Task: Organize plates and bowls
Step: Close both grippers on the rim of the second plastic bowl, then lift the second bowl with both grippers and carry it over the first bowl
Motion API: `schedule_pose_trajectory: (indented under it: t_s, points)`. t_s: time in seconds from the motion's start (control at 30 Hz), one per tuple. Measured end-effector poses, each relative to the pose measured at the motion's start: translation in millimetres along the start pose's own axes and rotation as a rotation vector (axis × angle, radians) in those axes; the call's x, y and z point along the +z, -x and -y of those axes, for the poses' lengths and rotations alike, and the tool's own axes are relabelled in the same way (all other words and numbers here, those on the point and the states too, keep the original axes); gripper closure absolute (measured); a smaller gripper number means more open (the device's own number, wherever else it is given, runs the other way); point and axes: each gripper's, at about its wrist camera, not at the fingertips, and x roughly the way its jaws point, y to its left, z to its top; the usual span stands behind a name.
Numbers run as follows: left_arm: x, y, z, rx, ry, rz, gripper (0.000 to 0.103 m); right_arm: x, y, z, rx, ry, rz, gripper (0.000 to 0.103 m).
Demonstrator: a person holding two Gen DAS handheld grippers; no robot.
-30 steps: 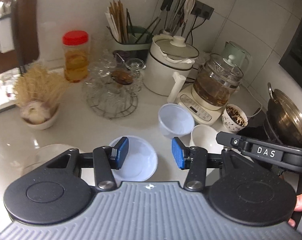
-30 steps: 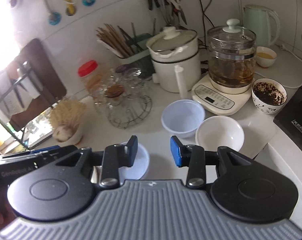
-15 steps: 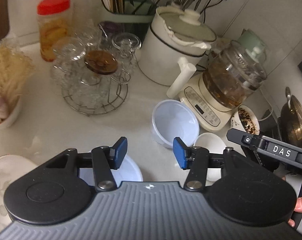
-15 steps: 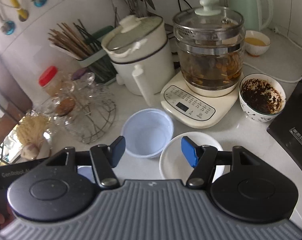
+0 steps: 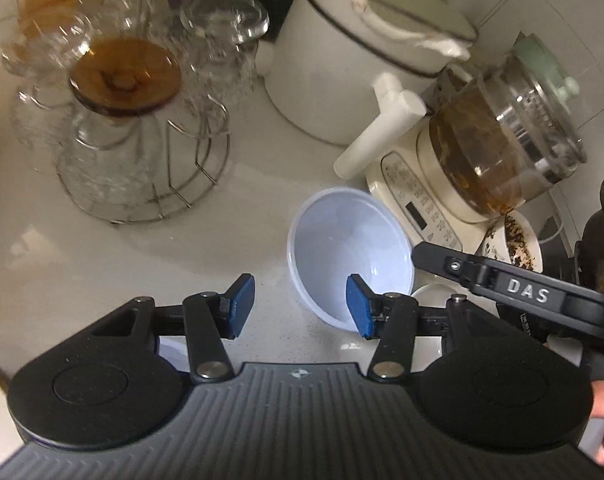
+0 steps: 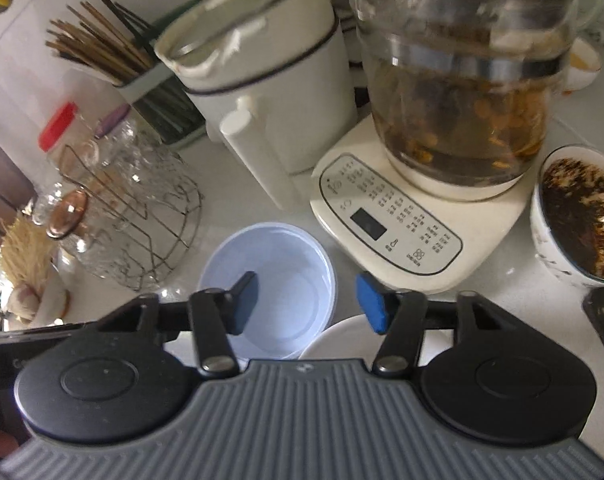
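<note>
White countertop (image 5: 102,264), plastic bowl (image 5: 349,248), glass rack (image 5: 142,168), kettle base (image 6: 401,224)

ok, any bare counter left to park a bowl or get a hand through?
Bare counter lies between the wire glass rack and the pale blue bowl, ahead of the left gripper. Crowded to the right: white pot, tea kettle base, tea-leaf bowl.
</note>
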Motion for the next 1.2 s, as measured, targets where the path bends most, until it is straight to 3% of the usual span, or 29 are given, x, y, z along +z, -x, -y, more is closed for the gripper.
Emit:
schedule_pose_trajectory:
  t_s: [0.07,0.2,0.27,0.33,0.47,0.6,0.73,1.0,1.2]
  points:
    - [1.3,-10.0,-0.2,0.006,-0.007,-0.019,0.057,1.0,-9.1,3.9,0.013,-0.010,-0.012,0.056]
    - [3.2,-27.2,-3.3,0.004,-0.007,-0.061,0.066,1.8,-26.0,6.5,0.004,-0.005,-0.052,0.062]
    - [4.0,-32.5,-6.2,-0.019,0.016,-0.068,0.070,1.6,-31.4,2.6,-0.026,0.041,-0.050,0.070]
    - [4.1,-38.0,-6.1,-0.010,0.018,-0.070,0.075,1.3,-35.5,0.0,-0.045,0.077,-0.048,0.070]
    - [6.6,-44.0,-12.0,-0.039,0.081,-0.083,0.077,3.2,-42.9,1.5,-0.047,0.080,-0.065,0.078]
    - [8.0,-46.2,-11.9,-0.014,0.082,-0.071,0.077,6.1,-48.5,0.5,-0.027,0.098,-0.089,0.086]
    - [7.1,-49.1,-19.1,-0.046,0.151,-0.084,0.087,7.4,-49.8,-0.8,-0.013,0.107,-0.095,0.092]
    - [4.7,-42.2,-28.7,-0.054,0.201,-0.049,0.088,7.1,-44.6,-5.3,0.026,0.114,-0.087,0.092]
    - [2.2,-15.6,-29.8,-0.064,0.218,-0.006,0.088,8.1,-27.7,-18.7,0.042,0.132,-0.069,0.092]
